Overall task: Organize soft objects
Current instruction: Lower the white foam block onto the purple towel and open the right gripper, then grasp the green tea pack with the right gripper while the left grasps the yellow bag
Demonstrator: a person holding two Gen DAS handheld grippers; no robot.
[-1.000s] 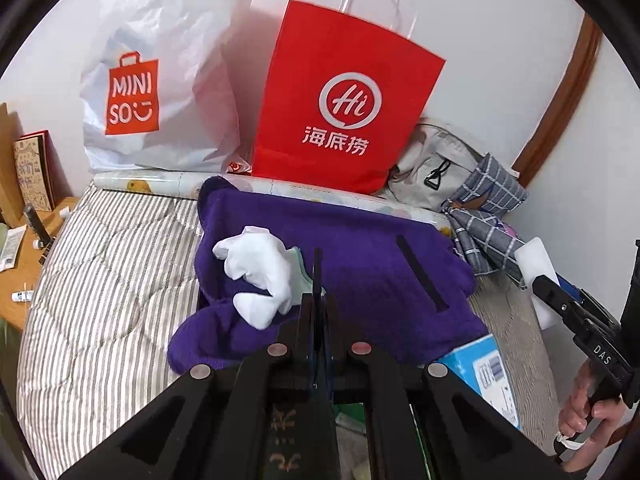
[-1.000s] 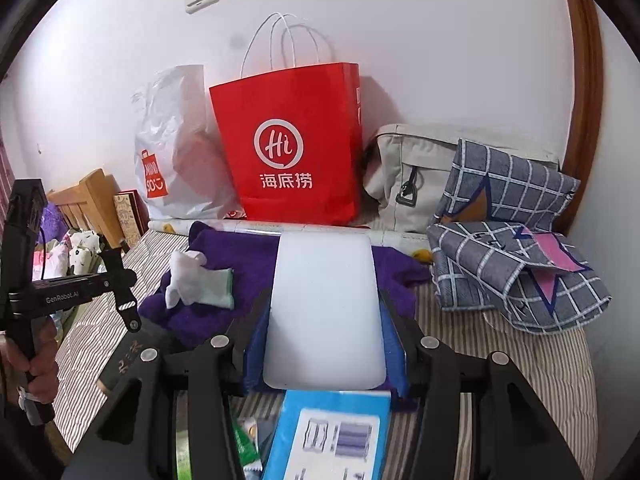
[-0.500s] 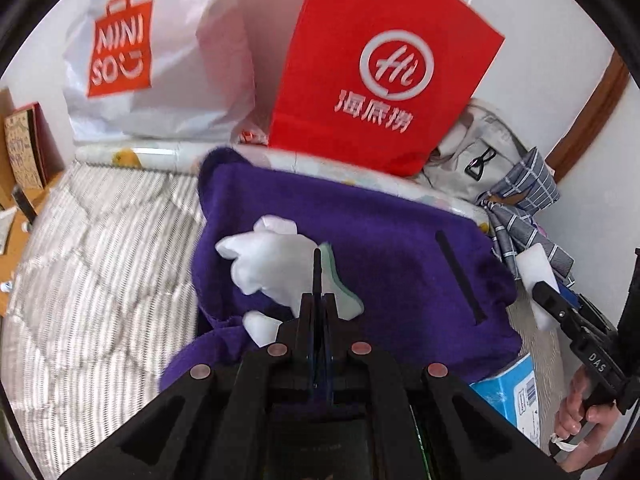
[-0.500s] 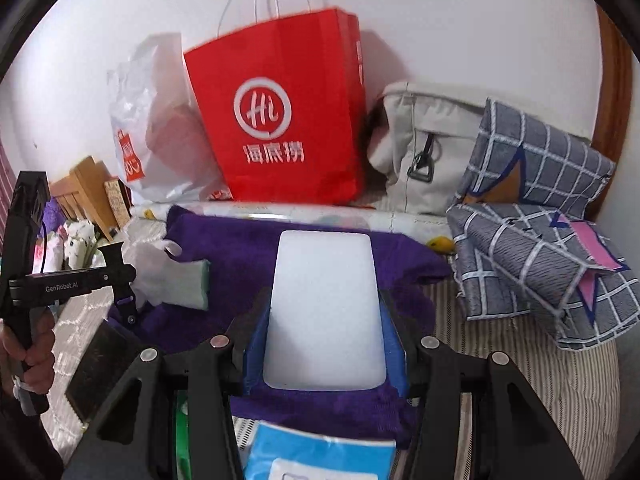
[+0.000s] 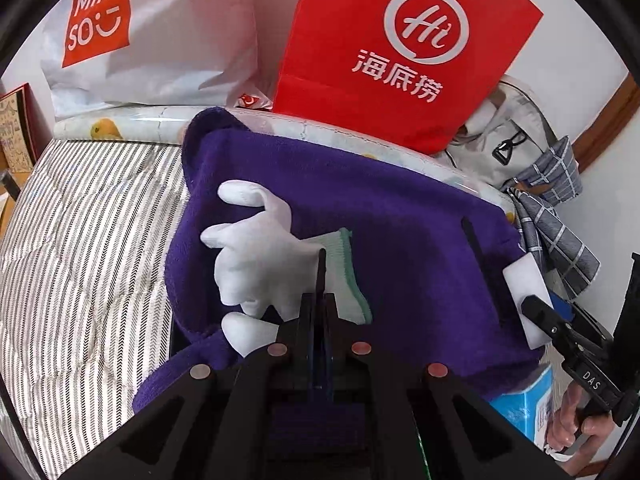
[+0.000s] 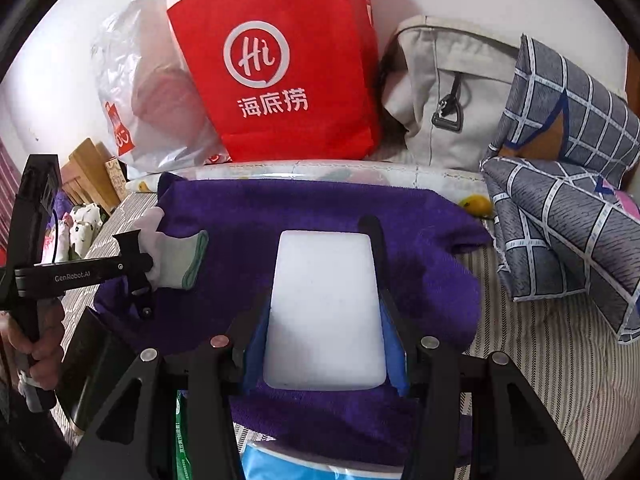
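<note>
Against the wall a red paper bag (image 6: 288, 76) stands upright with a white logo, and beside it slumps a white Miniso bag (image 5: 152, 28). A grey canvas bag (image 6: 448, 96) leans on the red one's other side. Next over, checked grey cushions (image 6: 568, 200) lie stacked, one upon the other. A rolled printed sheet (image 5: 132, 124) runs along the foot of the bags. Below it spreads the striped quilt (image 5: 80, 248). A blue box (image 5: 528, 404) peeks out at the near edge.
</note>
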